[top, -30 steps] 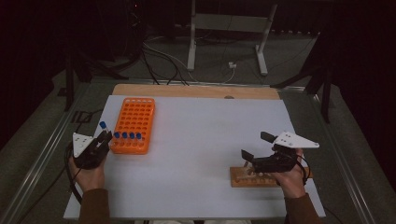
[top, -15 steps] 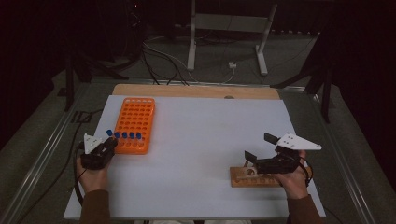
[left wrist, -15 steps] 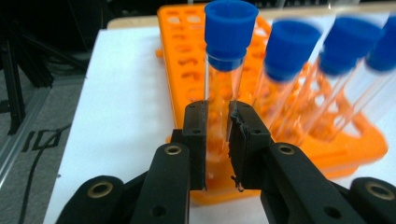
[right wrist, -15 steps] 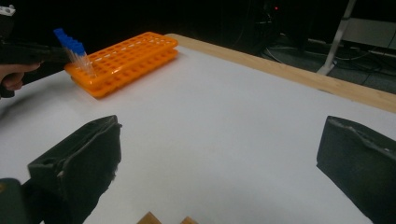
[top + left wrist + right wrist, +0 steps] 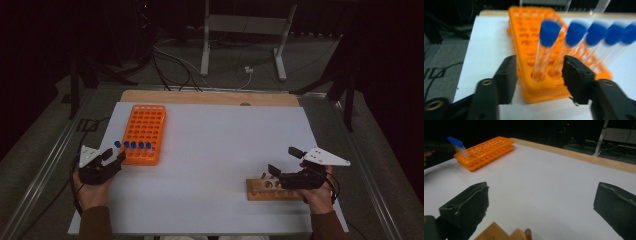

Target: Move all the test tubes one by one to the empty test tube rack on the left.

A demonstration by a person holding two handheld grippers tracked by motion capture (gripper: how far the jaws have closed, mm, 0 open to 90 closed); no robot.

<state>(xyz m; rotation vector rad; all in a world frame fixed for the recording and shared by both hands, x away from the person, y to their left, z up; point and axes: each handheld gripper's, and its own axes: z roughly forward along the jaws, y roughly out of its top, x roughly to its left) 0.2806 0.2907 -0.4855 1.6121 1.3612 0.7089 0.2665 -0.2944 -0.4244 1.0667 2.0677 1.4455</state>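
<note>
An orange tube rack (image 5: 145, 127) lies at the table's left, with a row of blue-capped tubes (image 5: 134, 145) along its near end. My left gripper (image 5: 114, 154) is open just off the rack's near-left corner. In the left gripper view its jaws (image 5: 540, 77) stand apart on either side of the corner tube (image 5: 546, 47), which sits in the rack (image 5: 534, 22). My right gripper (image 5: 283, 161) is open wide above a wooden peg block (image 5: 272, 191) at the near right. Nothing lies between its jaws (image 5: 541, 207); the block's corner (image 5: 496, 232) shows below them.
The white table top (image 5: 220, 150) has a wooden strip (image 5: 210, 97) along its far edge. Beyond it, stand legs (image 5: 245, 25) and cables (image 5: 175, 65) lie on the dark floor. The rack (image 5: 486, 150) and tubes (image 5: 456, 143) appear far left in the right gripper view.
My left gripper has drawn back a little toward the person, and the leftmost blue cap now lines up with the row. The right hand has barely shifted.
</note>
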